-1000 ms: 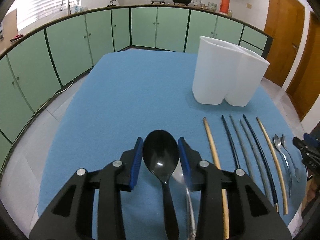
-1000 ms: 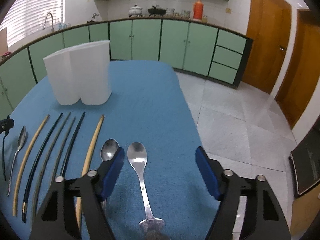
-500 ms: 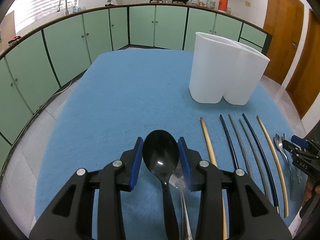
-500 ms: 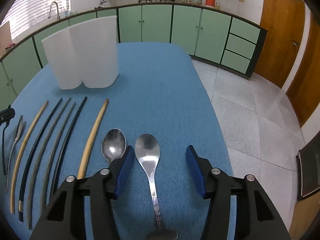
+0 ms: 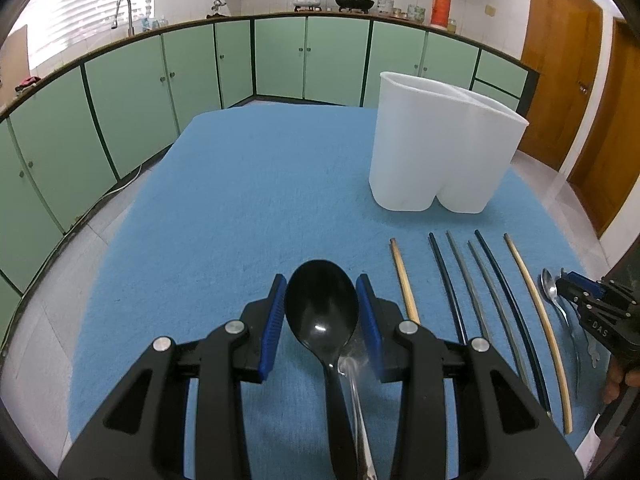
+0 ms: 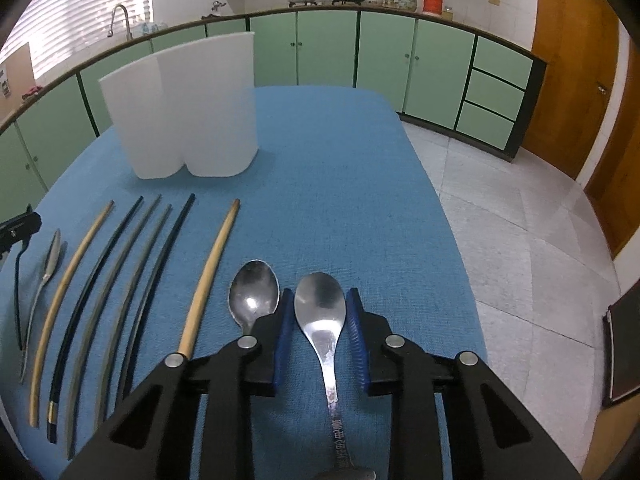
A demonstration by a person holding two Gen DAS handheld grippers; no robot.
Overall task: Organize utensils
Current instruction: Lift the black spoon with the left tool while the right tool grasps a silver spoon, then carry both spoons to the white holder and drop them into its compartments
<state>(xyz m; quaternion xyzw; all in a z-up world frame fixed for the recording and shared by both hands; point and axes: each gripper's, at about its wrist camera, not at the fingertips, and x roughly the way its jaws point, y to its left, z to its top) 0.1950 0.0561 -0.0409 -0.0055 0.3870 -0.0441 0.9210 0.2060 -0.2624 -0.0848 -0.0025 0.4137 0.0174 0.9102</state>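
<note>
On my left wrist view, the left gripper (image 5: 322,314) has its blue pads closed against the bowl of a black spoon (image 5: 322,308), whose handle runs back toward the camera; a blurred clear or metal utensil (image 5: 356,376) lies just to its right, and I cannot tell whether it touches a pad. The blue tablecloth (image 5: 240,200) stretches ahead, and the white two-compartment holder (image 5: 436,148) stands upright at the far right of it. Between me and the holder lies a row of chopsticks (image 5: 492,304) — tan at both ends, dark and grey ones between — and beyond them the right gripper (image 5: 592,304) sits low over a metal spoon (image 5: 551,290) near the table edge. On my right wrist view, the right gripper (image 6: 318,316) has its pads drawn in close on either side of the bowl of a silver spoon (image 6: 320,312); it looks gripped, handle running back under the camera. A second silver spoon (image 6: 253,294) lies just left of the left pad, on the cloth. The chopsticks (image 6: 132,280) fan out to the left, and the white holder (image 6: 184,108) stands beyond them — its inside hidden from here. Green cabinets (image 6: 380,44) line the kitchen behind.
</note>
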